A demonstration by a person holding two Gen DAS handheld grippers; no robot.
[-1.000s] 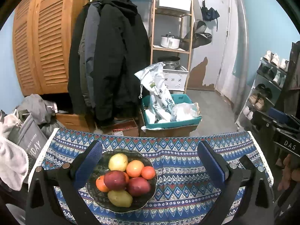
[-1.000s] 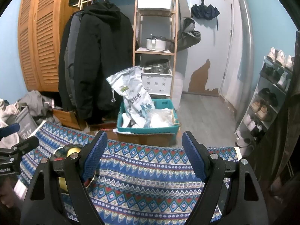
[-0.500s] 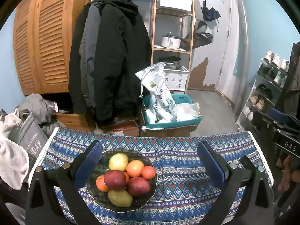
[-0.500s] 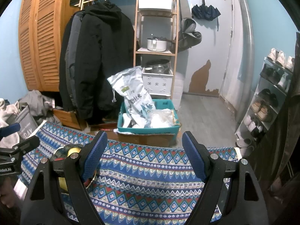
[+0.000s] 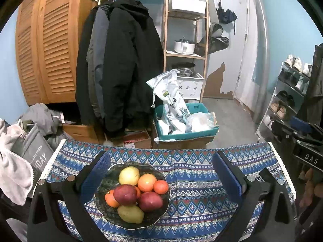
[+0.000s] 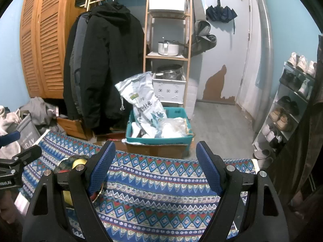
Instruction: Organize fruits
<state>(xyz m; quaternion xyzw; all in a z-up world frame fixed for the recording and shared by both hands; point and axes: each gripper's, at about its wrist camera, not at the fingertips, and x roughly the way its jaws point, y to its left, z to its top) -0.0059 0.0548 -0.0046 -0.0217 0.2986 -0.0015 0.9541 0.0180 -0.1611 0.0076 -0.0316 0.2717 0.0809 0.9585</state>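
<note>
The left gripper (image 5: 161, 173) stood wide apart and empty, its blue pads to either side of the dark bowl (image 5: 105, 207) on the patterned cloth (image 5: 201, 197); the right gripper (image 6: 155, 165) was likewise spread and held nothing, over bare cloth to the right of the bowl. All the fruit in view lay heaped in the bowl: a yellow-green one (image 5: 130, 214) nearest, two dark red ones (image 5: 150, 201) behind it, oranges (image 5: 147, 182) and another yellow one (image 5: 129, 175) at the far side; no fruit lay loose on the cloth. That fitted either a gathering already finished or a pile waiting to be sorted out, and I could not settle which. The left view showed the whole heap; the right view caught only the bowl's far edge behind its own finger, plus the other gripper at its left border. Beyond the bowl stood a teal crate (image 5: 187, 135) of bags.
</note>
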